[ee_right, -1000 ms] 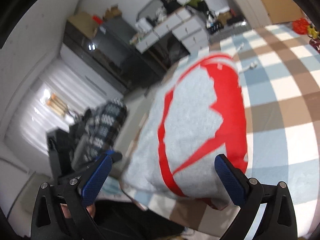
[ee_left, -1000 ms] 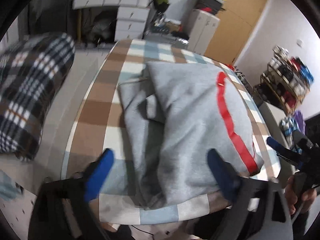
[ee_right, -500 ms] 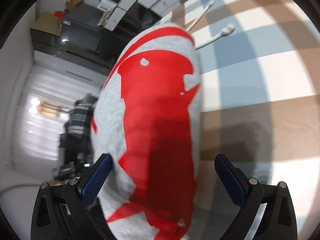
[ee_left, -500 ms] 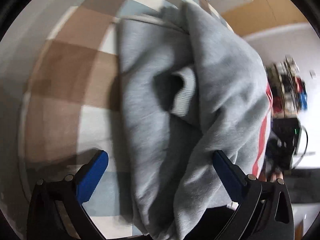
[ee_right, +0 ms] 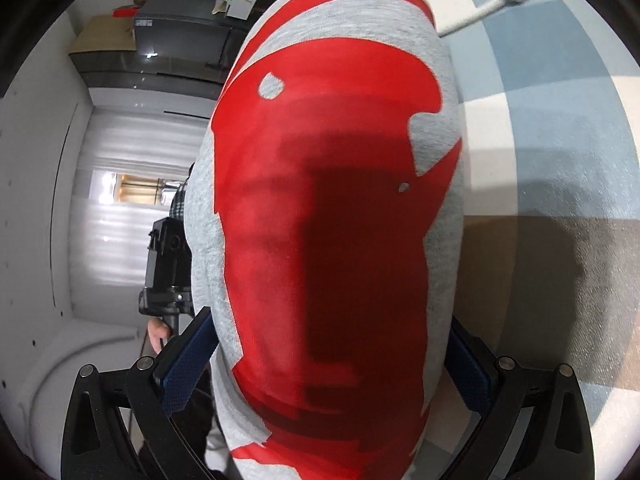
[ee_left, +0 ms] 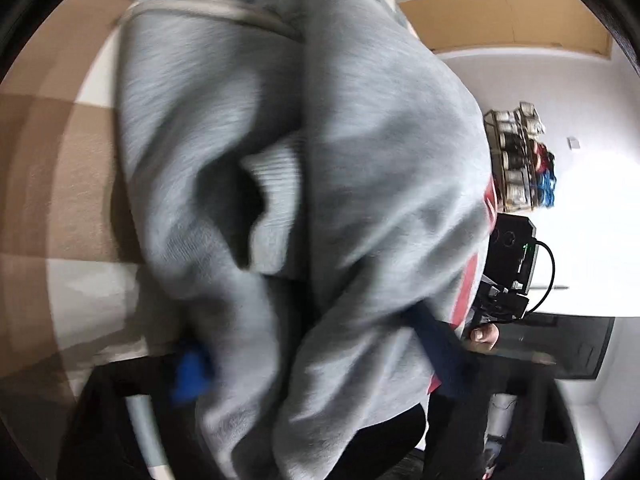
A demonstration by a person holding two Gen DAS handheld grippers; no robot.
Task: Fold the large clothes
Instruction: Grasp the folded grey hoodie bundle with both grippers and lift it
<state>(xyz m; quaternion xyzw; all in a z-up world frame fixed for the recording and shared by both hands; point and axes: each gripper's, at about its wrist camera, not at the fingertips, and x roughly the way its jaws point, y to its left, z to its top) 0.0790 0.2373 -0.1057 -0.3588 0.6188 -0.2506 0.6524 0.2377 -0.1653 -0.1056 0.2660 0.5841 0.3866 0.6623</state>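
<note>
Left wrist view shows the folded grey sweatshirt (ee_left: 360,168) at the near edge of the checked bed cover (ee_left: 52,184), a ribbed cuff (ee_left: 276,208) tucked in its folds; the left gripper (ee_left: 316,356) is closing, fabric bunched between its blue pads. Right wrist view alone shows the sweatshirt's red print (ee_right: 332,216) and white drawstring (ee_right: 492,0); the right gripper (ee_right: 328,368) straddles the near end, but grip cannot be told

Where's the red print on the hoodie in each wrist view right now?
Left wrist: the red print shows only as a thin strip on the hoodie's right edge.
Right wrist: it fills the centre, running down between the jaws.
Shared landmark: the checked cover under the hoodie.
</note>
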